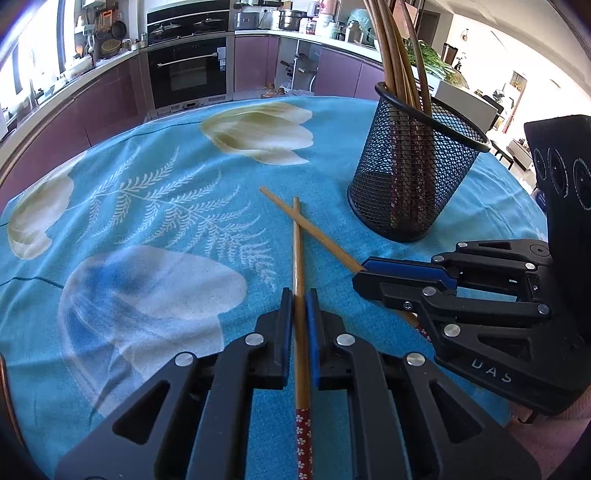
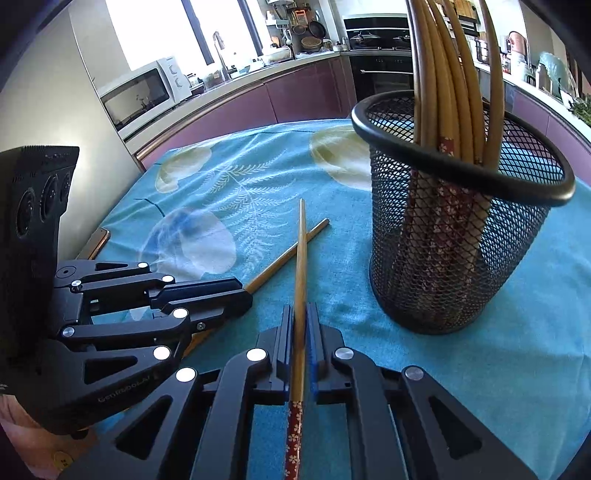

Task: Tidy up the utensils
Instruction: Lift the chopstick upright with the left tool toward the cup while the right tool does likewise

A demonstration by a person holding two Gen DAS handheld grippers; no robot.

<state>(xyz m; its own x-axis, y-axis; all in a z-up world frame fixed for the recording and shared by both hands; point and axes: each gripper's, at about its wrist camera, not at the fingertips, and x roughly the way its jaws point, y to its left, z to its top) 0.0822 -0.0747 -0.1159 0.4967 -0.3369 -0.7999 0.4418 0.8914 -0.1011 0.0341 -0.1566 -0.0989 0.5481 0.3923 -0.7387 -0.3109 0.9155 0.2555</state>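
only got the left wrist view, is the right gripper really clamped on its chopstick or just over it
observer: Clamped. The right wrist view shows the right gripper shut on its chopstick, with the red flowered end pointing back toward the camera.
operator: any room in the holder
observer: Yes. Looking into the holder, the sticks bunch at the left and middle of the mouth, and its right side is free.

Sunlit kitchen with plum-coloured cabinets

A built-in oven (image 1: pixel 188 70) sits under a hob with lidded pans; a white microwave (image 2: pixel 142 94) stands on the pale countertop (image 2: pixel 258 74) beside a bright window (image 2: pixel 155 29), with a tap (image 2: pixel 218 48) nearby.
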